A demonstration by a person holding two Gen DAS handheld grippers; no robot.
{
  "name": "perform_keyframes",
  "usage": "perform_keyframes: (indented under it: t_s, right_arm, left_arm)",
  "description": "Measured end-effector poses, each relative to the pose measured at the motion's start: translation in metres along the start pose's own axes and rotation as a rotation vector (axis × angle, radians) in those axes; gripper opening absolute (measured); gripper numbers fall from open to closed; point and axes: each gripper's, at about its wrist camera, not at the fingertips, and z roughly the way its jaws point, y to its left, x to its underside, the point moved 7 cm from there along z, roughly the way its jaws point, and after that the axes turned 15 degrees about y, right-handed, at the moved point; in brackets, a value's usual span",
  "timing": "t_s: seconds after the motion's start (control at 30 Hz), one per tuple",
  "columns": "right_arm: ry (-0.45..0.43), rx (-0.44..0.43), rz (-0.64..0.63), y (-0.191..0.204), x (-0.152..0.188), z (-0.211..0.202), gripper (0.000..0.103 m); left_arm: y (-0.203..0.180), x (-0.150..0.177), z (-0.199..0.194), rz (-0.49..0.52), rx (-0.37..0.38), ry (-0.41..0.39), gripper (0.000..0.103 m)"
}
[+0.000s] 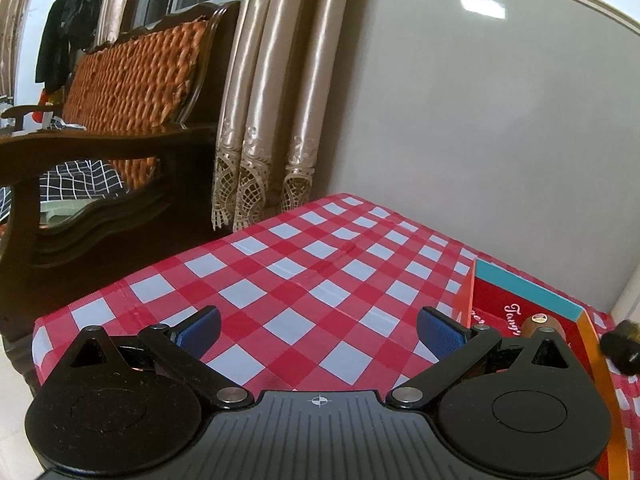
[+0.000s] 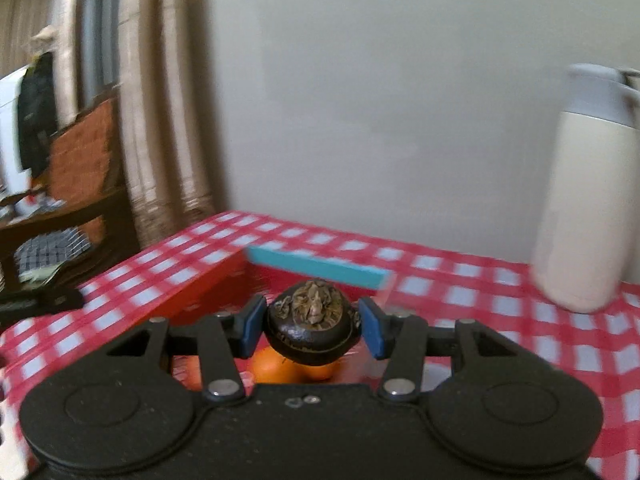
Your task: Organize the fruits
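Note:
My right gripper (image 2: 312,326) is shut on a dark mangosteen (image 2: 312,334) with a dried brown calyx, held above the red box (image 2: 208,284), which has a teal far edge. Orange fruit (image 2: 276,366) lies in the box just below the mangosteen. My left gripper (image 1: 318,330) is open and empty above the checkered tablecloth (image 1: 280,272), left of the same red box (image 1: 496,300). A brown fruit (image 1: 538,324) shows in the box behind the left gripper's right finger. The mangosteen also shows at the right edge of the left wrist view (image 1: 622,346).
A tall cream flask with a grey lid (image 2: 588,208) stands on the table at the right, near the wall. A dark wooden bench with an orange cushion (image 1: 132,80) and curtains (image 1: 272,120) stand beyond the table's left edge.

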Motion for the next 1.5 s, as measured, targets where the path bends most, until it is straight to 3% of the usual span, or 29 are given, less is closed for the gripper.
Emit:
perform_keyframes:
  t_s: [0.13, 0.33, 0.43, 0.53, 0.67, 0.87, 1.03, 1.5]
  right_arm:
    - [0.051, -0.033, -0.058, 0.028, 0.012, 0.009, 0.049]
    - [0.098, -0.022, -0.086, 0.039, 0.027, 0.018, 0.05]
    - [0.082, 0.0, -0.102, 0.04, 0.028, 0.014, 0.068]
    - [0.057, 0.01, -0.095, 0.037, 0.029, 0.004, 0.069]
    - [-0.003, 0.045, -0.012, 0.019, 0.03, -0.017, 0.087]
    - [-0.093, 0.122, 0.123, -0.012, 0.035, -0.056, 0.101]
    - [-0.128, 0.188, 0.163, -0.025, 0.047, -0.079, 0.103]
    - [-0.108, 0.219, 0.206, -0.031, 0.074, -0.09, 0.103]
  left_arm:
    - [-0.001, 0.001, -0.001, 0.009, 0.002, -0.001, 0.103]
    - [-0.009, 0.003, -0.003, 0.026, 0.018, 0.001, 0.103]
    - [-0.017, 0.004, -0.005, 0.052, 0.021, -0.003, 0.103]
    - [-0.025, 0.005, -0.008, 0.088, 0.023, -0.013, 0.103]
    - [-0.039, 0.007, -0.014, 0.142, 0.047, -0.015, 0.103]
    - [-0.058, 0.021, -0.034, 0.208, 0.078, -0.034, 0.103]
    - [-0.068, 0.035, -0.044, 0.244, 0.073, -0.043, 0.103]
    - [-0.092, 0.059, -0.061, 0.337, 0.088, -0.063, 0.103]
